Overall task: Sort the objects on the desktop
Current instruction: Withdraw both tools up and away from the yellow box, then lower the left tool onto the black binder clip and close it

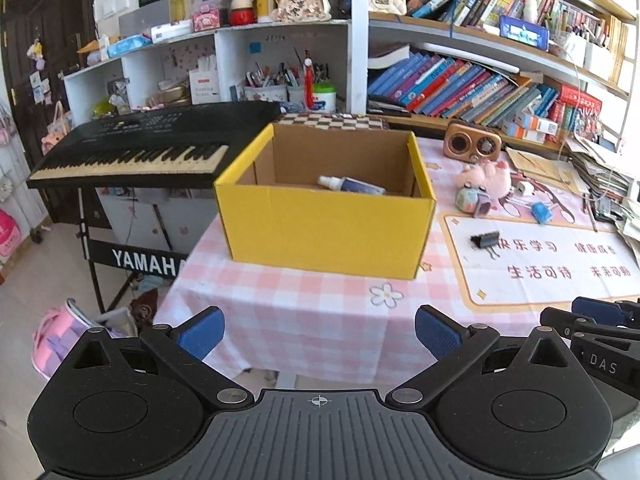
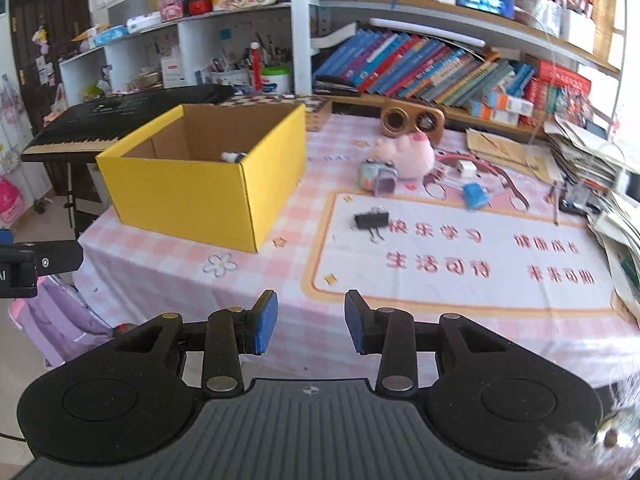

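A yellow cardboard box (image 1: pixel 328 228) (image 2: pixel 192 196) stands open on the pink checked tablecloth, with a small spray bottle (image 1: pixel 351 185) (image 2: pixel 234 156) lying inside. On the desk mat to its right lie a black binder clip (image 1: pixel 485 240) (image 2: pixel 371 219), a pink plush toy (image 1: pixel 486 178) (image 2: pixel 402 154), a small patterned case (image 2: pixel 378 178) and a blue object (image 1: pixel 541 212) (image 2: pixel 475 195). My left gripper (image 1: pixel 319 332) is wide open and empty, off the table's near edge. My right gripper (image 2: pixel 311 322) is open with a narrower gap, empty, in front of the mat.
A black Yamaha keyboard (image 1: pixel 132 152) stands left of the table. A wooden radio (image 1: pixel 472 145) sits at the back. Stacks of papers (image 2: pixel 592 160) crowd the right edge. Bookshelves (image 1: pixel 460 80) rise behind. A pink bag (image 1: pixel 60 336) lies on the floor.
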`<state>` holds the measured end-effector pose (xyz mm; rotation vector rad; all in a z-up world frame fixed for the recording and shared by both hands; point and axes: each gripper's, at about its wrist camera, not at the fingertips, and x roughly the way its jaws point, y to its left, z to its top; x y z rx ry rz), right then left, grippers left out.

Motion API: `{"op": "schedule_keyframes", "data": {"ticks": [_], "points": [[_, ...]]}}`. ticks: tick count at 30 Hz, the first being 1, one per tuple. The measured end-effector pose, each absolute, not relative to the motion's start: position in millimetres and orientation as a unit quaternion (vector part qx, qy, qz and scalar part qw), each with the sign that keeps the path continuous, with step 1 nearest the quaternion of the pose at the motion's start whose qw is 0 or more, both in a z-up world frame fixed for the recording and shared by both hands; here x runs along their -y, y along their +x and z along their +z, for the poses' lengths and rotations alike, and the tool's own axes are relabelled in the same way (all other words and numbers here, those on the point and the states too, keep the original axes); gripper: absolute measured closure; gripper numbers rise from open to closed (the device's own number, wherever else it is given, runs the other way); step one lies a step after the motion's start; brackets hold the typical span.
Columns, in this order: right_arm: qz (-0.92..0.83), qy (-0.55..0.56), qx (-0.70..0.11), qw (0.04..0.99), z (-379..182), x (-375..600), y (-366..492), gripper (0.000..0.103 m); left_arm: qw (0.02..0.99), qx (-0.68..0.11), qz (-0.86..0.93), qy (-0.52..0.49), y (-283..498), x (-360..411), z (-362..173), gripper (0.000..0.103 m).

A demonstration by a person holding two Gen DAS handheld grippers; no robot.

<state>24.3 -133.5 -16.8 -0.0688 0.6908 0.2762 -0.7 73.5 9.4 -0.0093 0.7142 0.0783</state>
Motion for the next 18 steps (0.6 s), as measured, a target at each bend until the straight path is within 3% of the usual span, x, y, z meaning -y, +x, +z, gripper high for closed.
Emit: {"op": "schedule_keyframes", "data": {"ticks": [18], "points": [[0.071, -0.020, -0.373, 0.925, -39, 164, 2, 0.061, 0.922, -0.386, -0.023, 0.019, 1, -33, -16, 0.001]]}}
